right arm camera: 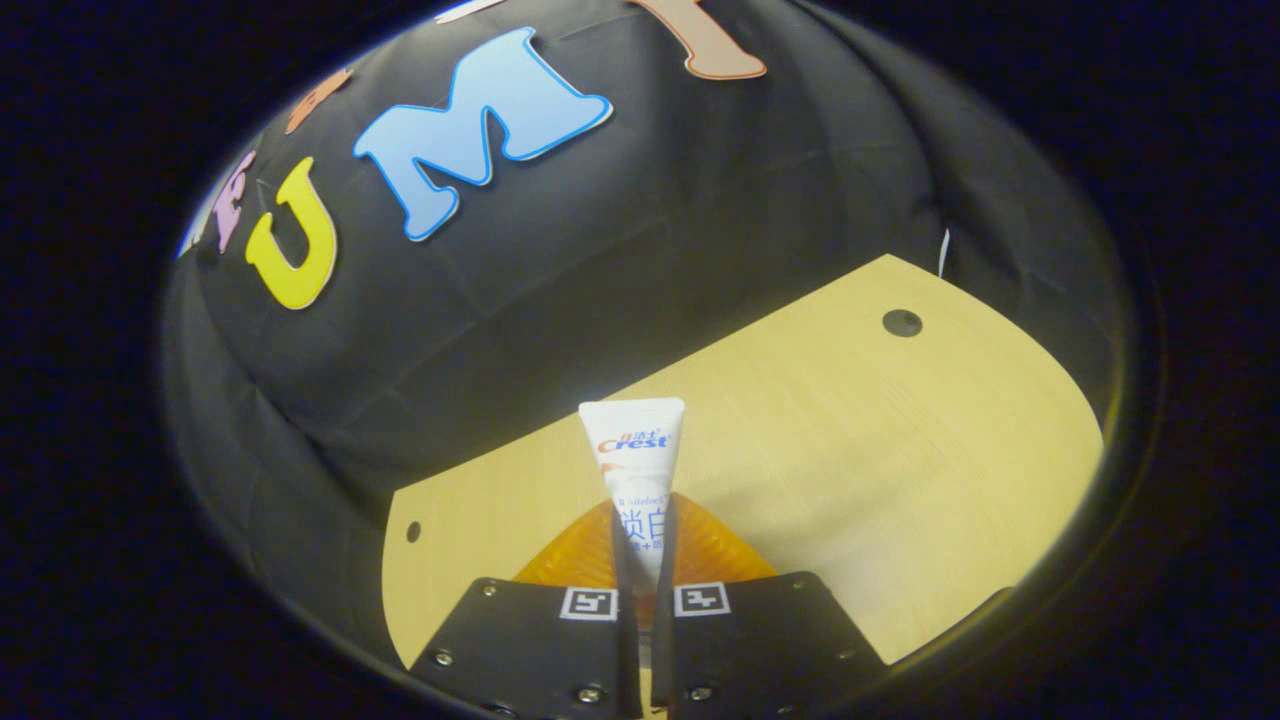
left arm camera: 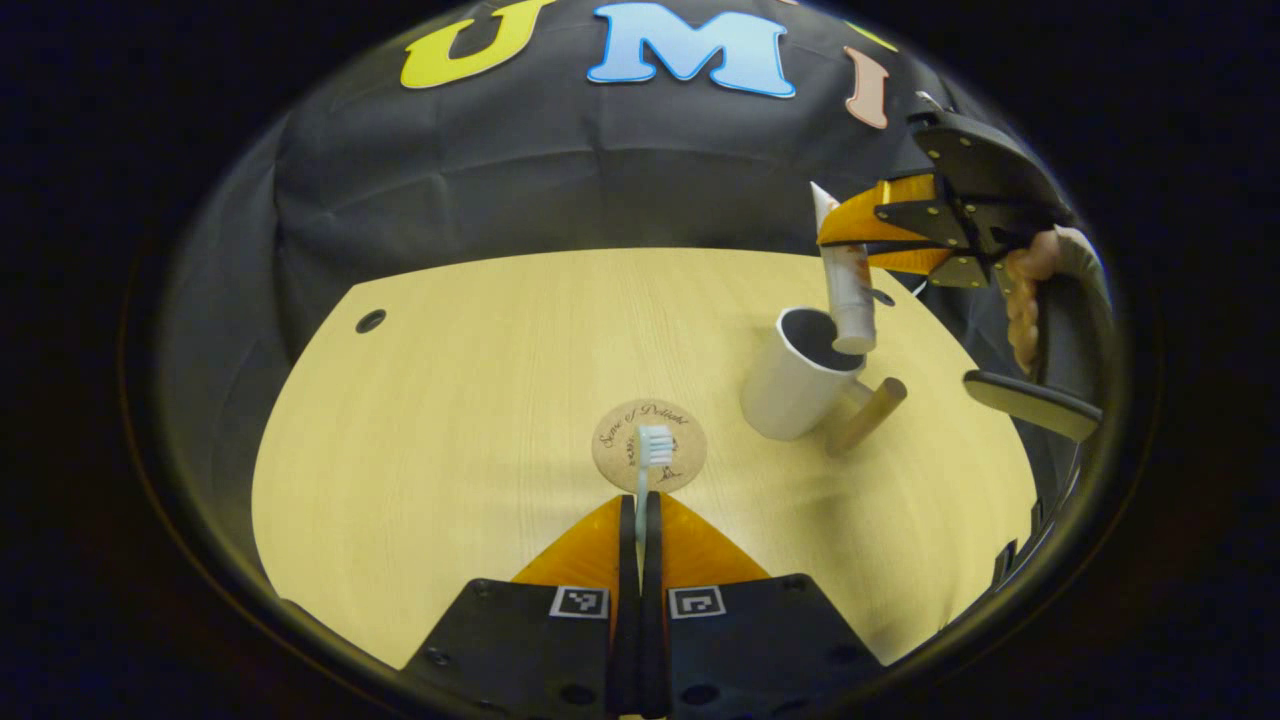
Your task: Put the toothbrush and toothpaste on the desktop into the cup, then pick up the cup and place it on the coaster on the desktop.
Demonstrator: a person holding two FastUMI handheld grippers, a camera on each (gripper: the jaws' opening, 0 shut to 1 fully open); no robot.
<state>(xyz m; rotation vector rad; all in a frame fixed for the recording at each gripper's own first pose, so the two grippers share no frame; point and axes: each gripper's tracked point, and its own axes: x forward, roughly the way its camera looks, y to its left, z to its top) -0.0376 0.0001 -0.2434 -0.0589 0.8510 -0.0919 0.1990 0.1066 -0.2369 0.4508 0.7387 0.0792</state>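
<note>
In the left gripper view, the left gripper (left arm camera: 640, 505) is closed down tight on the handle of a toothbrush (left arm camera: 650, 462), both fingers pressing it between them. The brush points straight ahead, its white bristle head lying over the round wooden coaster (left arm camera: 650, 445) that sits on the pale wooden worktop (left arm camera: 450, 420); whether the head touches the coaster or hangs above it cannot be told.

To the right of the coaster stands a white cup (left arm camera: 800, 380) with a dark inside and a wooden handle (left arm camera: 868, 415) sticking out toward the near right. Above the cup, the right gripper (left arm camera: 850, 235) comes in from the right edge with a hand (left arm camera: 1025, 300) behind it, and it grips a toothpaste tube (left arm camera: 848, 285) held nearly upright, cap end down, just over the cup's mouth near its right rim.

In the right gripper view, the right gripper (right arm camera: 645, 530) clamps the toothpaste tube (right arm camera: 635, 460) with both fingers on the tube's sides, and the flat crimped end rises ahead of the fingers. Beyond it lies the worktop (right arm camera: 850, 450), with a small dark hole (right arm camera: 901, 322) near its far corner.
</note>
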